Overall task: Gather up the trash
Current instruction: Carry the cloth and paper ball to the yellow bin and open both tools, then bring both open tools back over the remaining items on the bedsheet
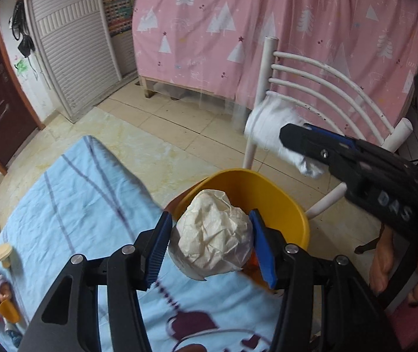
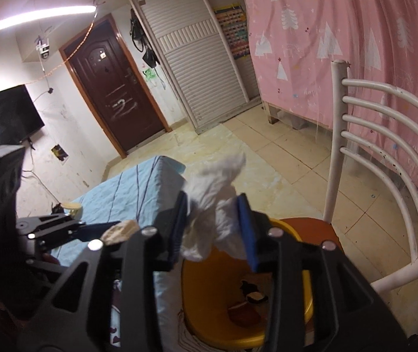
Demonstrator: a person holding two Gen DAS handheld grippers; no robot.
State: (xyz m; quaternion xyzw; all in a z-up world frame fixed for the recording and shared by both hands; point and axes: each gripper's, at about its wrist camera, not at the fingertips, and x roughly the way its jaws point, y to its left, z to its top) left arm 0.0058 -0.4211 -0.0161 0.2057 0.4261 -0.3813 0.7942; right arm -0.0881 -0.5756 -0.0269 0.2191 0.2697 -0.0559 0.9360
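Observation:
My left gripper (image 1: 209, 245) is shut on a crumpled cream paper ball (image 1: 214, 236) and holds it at the near rim of a yellow bin (image 1: 270, 196). My right gripper (image 2: 213, 226) is shut on a crumpled white tissue (image 2: 217, 187) and holds it above the yellow bin (image 2: 211, 299), which has dark scraps at its bottom. In the left wrist view the right gripper (image 1: 294, 139) shows at the right, with the white tissue (image 1: 267, 123) in it. In the right wrist view the left gripper (image 2: 97, 228) shows at the left with the paper ball (image 2: 119, 230).
The bin stands on a brown chair seat (image 2: 311, 226) with a white metal back (image 2: 385, 135). A table with a light blue cloth (image 1: 77, 199) is to the left, with a cream-lidded jar (image 1: 0, 253), a small doll (image 1: 2, 290) and an orange cup (image 1: 9, 311). A pink curtain (image 1: 267, 29) hangs behind.

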